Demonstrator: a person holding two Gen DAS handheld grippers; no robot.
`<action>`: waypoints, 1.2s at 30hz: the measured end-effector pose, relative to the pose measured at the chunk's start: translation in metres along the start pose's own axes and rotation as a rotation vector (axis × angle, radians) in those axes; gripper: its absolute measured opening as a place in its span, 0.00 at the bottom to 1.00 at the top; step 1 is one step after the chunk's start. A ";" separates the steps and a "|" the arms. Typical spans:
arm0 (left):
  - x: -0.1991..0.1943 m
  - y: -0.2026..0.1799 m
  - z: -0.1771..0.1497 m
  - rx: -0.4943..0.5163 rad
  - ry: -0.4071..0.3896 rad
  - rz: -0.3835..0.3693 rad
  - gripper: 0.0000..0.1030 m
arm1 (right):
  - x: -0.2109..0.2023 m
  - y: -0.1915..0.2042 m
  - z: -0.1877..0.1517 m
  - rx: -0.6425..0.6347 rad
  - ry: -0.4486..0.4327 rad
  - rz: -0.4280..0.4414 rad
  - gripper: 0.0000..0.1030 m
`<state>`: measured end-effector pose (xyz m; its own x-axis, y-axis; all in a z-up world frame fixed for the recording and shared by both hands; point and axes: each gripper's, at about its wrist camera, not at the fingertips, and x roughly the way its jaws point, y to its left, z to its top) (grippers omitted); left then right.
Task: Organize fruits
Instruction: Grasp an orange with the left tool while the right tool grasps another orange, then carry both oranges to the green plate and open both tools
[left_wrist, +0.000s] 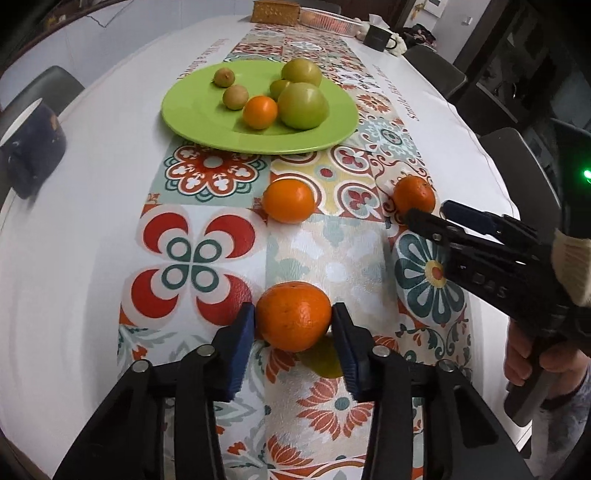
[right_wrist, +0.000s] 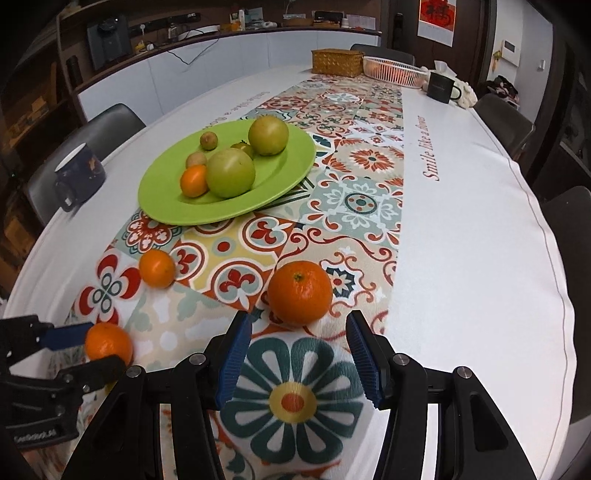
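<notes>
My left gripper (left_wrist: 293, 321) is shut on an orange (left_wrist: 293, 316), its blue pads touching both sides; the orange is raised slightly off the cloth. The same grip shows in the right wrist view (right_wrist: 108, 343). A yellow-green fruit (left_wrist: 325, 360) lies partly hidden under it. My right gripper (right_wrist: 299, 354) is open and empty, just short of a second orange (right_wrist: 300, 292), which also shows in the left wrist view (left_wrist: 413, 194). A third orange (left_wrist: 289, 200) lies on the cloth between them. The green plate (left_wrist: 207, 122) holds several green fruits and one small orange (left_wrist: 259, 112).
A dark mug (left_wrist: 31, 147) stands at the table's left edge. At the far end are a wicker box (right_wrist: 337, 62), a pink basket (right_wrist: 393, 70) and a black mug (right_wrist: 441, 86). Chairs surround the table.
</notes>
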<state>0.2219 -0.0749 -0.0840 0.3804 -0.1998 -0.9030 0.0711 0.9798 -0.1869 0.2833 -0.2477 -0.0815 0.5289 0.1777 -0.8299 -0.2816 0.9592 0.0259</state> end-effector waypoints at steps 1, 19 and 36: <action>0.000 -0.001 0.001 0.010 -0.003 0.005 0.40 | 0.003 0.000 0.001 0.001 0.006 0.001 0.52; 0.008 -0.011 0.036 0.110 -0.063 0.062 0.40 | 0.023 -0.001 0.010 0.022 0.012 0.003 0.41; -0.027 -0.004 0.026 0.137 -0.148 0.040 0.39 | -0.040 0.026 0.015 -0.004 -0.114 0.034 0.41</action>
<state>0.2358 -0.0736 -0.0487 0.5158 -0.1673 -0.8402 0.1744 0.9807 -0.0882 0.2666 -0.2267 -0.0398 0.6062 0.2340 -0.7601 -0.3037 0.9514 0.0507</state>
